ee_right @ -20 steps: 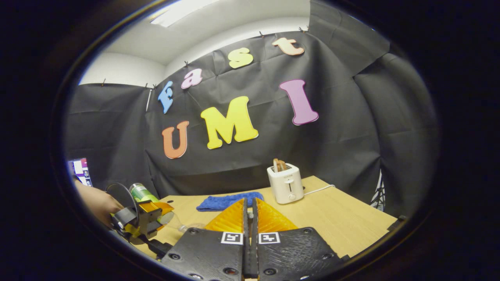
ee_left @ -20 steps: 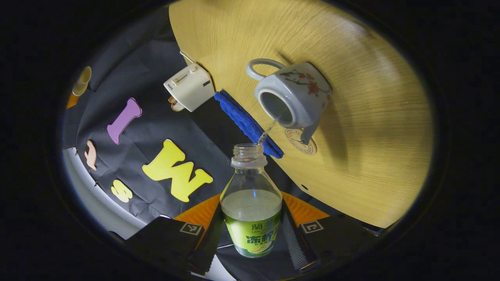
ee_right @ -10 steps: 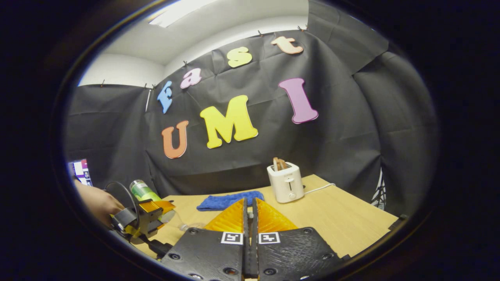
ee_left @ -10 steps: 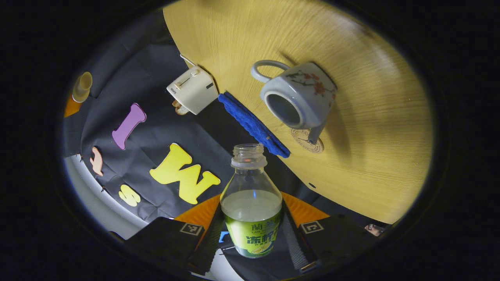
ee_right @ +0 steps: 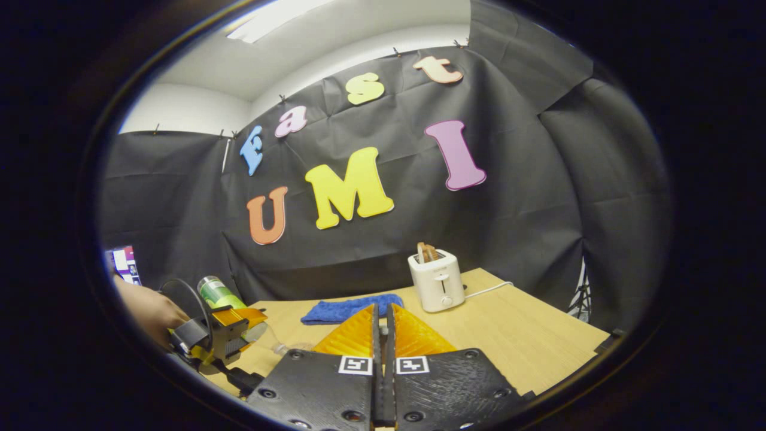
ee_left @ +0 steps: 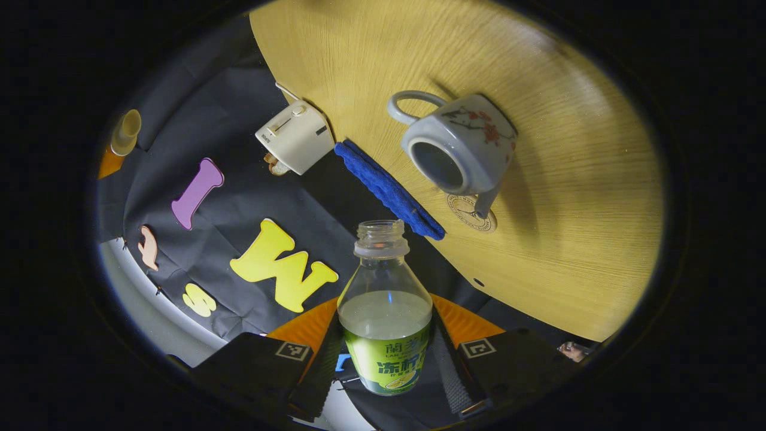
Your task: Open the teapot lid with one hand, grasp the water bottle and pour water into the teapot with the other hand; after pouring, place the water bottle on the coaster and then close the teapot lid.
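In the left gripper view we see the left gripper (ee_left: pixel 386 359) clamped on the water bottle (ee_left: pixel 386 317), a finger pressing each side of its labelled lower body. The bottle is uncapped and about half full, and its open mouth points toward the table (ee_left: pixel 568 179), which the rolled camera shows tipped up on the right.

On that table stands the teapot (ee_left: pixel 458 146), lid off, its dark opening facing us, the handle on the far side and the spout reaching over the round coaster (ee_left: pixel 471 212), which lies just beside the pot. A folded blue cloth (ee_left: pixel 389 188) lies along the table's back edge, near the coaster, and a white toaster (ee_left: pixel 294 136) stands at the corner beyond it with bread in its slot.

In the right gripper view our right gripper (ee_right: pixel 381 365) is held above the table (ee_right: pixel 538 335) with its fingers drawn nearly together; a thin gap remains, and whether the lid sits between them we cannot tell, since their tips hide it. The fingers block the middle of the table. At far left a hand (ee_right: pixel 149 311) carries the other gripper with the bottle (ee_right: pixel 216 293) tilted. Black cloth walls the booth, with a pale ceiling above.
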{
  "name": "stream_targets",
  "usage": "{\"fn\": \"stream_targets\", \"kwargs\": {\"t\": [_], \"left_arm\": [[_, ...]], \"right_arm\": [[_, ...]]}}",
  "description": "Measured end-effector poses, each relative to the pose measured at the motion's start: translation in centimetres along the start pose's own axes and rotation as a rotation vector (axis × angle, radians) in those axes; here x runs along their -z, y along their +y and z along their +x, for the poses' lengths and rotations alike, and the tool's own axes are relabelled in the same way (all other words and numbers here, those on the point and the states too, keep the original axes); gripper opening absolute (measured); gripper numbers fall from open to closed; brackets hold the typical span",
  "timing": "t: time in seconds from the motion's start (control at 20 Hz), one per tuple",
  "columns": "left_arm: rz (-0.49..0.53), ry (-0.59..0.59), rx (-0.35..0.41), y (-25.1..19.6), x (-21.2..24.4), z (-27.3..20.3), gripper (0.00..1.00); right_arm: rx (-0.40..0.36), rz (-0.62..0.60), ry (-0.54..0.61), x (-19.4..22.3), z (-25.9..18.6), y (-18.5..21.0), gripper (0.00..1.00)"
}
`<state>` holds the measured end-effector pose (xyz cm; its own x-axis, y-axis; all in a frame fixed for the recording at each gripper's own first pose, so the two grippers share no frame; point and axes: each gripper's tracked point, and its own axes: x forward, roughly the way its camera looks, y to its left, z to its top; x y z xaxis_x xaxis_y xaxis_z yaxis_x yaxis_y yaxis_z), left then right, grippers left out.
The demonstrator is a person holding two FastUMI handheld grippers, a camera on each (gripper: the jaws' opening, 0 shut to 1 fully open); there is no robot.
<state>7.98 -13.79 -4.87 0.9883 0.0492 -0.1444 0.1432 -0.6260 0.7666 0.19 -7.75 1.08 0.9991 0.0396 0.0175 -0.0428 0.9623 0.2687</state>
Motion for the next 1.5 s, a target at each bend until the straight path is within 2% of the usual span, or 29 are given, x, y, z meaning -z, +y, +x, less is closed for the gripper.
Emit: {"fn": "stream_targets", "kwargs": {"t": [0.05,0.3,0.45,0.5,0.55,0.65,0.85,0.9,0.95,1.0,1.5], "left_arm": [[-0.005,-0.001,-0.004,0.0,0.0,-0.1,0.76],[-0.073,-0.013,0.002,-1.0,-0.5,-0.3,0.76],[-0.198,-0.022,0.008,-2.1,-0.5,-0.2,0.76],[-0.249,-0.028,0.016,-2.6,-0.6,-0.3,0.72],[-0.302,-0.043,0.012,-2.8,-0.9,-0.2,0.76],[-0.445,-0.065,0.016,-3.6,-1.1,-0.1,0.76],[-0.804,-0.096,0.078,-5.7,-1.7,-0.1,0.76],[-0.888,-0.105,0.084,-5.7,-1.7,-0.2,0.72],[-0.964,-0.114,0.097,-5.9,-1.7,-0.3,0.76],[-1.04,-0.107,0.112,-6.2,-1.4,-0.5,0.76],[-1.752,-0.09,0.1,-6.4,3.7,-2.1,0.76]], "right_arm": [[-0.001,-0.001,0.001,0.0,0.0,0.1,0.0],[0.004,-0.019,0.005,0.2,0.0,0.1,0.0],[0.0,-0.019,-0.004,-0.3,-0.3,0.2,0.0],[0.003,-0.022,-0.011,-0.5,-0.5,0.1,0.0],[0.005,-0.024,-0.018,-0.8,-0.6,0.1,0.0],[0.009,-0.026,-0.03,-1.3,-1.0,0.0,0.0],[0.043,-0.044,-0.048,-1.7,-1.0,-0.8,0.0],[0.049,-0.045,-0.043,-1.6,-1.0,-0.9,0.0],[0.05,-0.042,-0.037,-1.5,-1.1,-0.8,0.0],[0.041,-0.036,-0.033,-1.5,-1.3,-0.5,0.0],[-0.026,-0.105,-0.057,-1.7,-2.2,3.3,0.0]]}}
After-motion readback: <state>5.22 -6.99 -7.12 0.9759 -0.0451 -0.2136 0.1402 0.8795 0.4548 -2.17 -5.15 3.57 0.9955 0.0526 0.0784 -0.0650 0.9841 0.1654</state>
